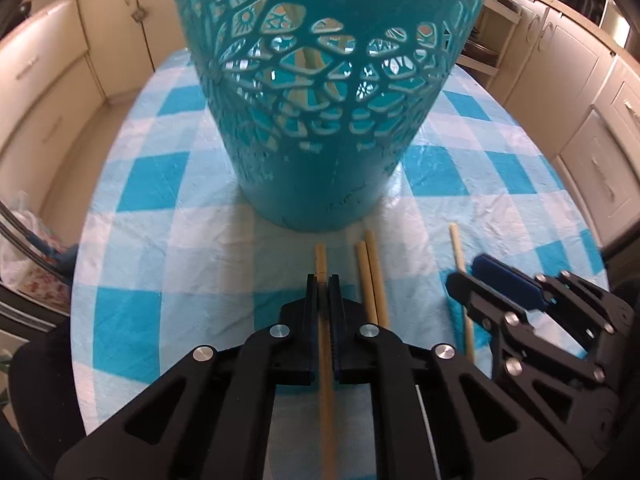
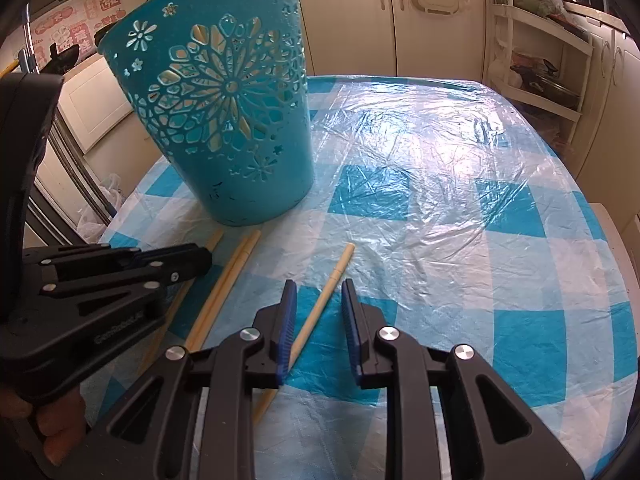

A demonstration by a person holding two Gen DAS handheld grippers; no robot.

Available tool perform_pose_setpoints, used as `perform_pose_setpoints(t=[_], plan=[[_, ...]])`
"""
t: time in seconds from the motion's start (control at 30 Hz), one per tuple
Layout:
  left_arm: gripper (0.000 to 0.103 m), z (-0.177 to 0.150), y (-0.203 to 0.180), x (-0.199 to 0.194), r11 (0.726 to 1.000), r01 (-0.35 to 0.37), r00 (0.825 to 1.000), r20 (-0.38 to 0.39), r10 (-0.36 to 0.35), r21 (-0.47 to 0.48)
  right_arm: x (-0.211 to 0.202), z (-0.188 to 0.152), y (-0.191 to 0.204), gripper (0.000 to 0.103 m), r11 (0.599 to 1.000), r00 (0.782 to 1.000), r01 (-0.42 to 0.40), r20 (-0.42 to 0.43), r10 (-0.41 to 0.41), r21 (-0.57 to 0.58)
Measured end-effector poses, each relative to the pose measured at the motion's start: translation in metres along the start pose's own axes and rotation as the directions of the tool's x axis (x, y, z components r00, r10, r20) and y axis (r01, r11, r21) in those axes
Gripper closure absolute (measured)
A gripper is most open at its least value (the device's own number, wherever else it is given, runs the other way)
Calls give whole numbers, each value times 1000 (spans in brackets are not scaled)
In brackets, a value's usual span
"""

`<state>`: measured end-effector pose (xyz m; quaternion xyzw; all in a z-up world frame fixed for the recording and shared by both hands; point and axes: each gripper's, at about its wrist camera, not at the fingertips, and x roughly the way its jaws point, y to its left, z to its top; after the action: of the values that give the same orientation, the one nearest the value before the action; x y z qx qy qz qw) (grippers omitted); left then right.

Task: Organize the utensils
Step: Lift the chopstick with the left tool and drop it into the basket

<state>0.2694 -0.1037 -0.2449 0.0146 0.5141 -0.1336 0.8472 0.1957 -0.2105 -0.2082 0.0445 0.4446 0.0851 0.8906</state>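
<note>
A teal perforated basket point(image 1: 320, 120) stands on the blue-and-white checked table point(image 1: 160, 220); it also shows in the right wrist view point(image 2: 232, 128). Several wooden chopsticks lie in front of it. My left gripper point(image 1: 323, 284) is shut on one chopstick point(image 1: 325, 360), low at the table. A pair of chopsticks point(image 1: 372, 280) lies just right of it. My right gripper point(image 2: 318, 292) is open, its jaws on either side of a single chopstick point(image 2: 320, 308) on the table. That chopstick shows in the left wrist view point(image 1: 460, 264) beside the right gripper point(image 1: 476, 276).
Cream kitchen cabinets point(image 2: 432, 20) surround the table. A white shelf rack point(image 2: 536, 64) stands at the right. A plastic bag point(image 1: 24, 248) sits off the table's left edge. The tablecloth has a shiny plastic cover point(image 2: 440, 152).
</note>
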Motion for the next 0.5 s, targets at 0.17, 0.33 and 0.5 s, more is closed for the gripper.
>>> perform_pose_setpoints(t=[0.17,0.33,0.5], plan=[[98,-4,-2,-3,1000,-3,1000,-25,4,20,0,0,1,80,1000,1000,4,2,-4,-2],[98,-5,-3,-14,998,43,999,-32,-42,38,0,0,-1,80,1000,1000,-8,3,8,9],[98,-8,10,-66,992,122,992,38,-123,24,0,0,-2,80,1000,1000,-9,3,9,12]])
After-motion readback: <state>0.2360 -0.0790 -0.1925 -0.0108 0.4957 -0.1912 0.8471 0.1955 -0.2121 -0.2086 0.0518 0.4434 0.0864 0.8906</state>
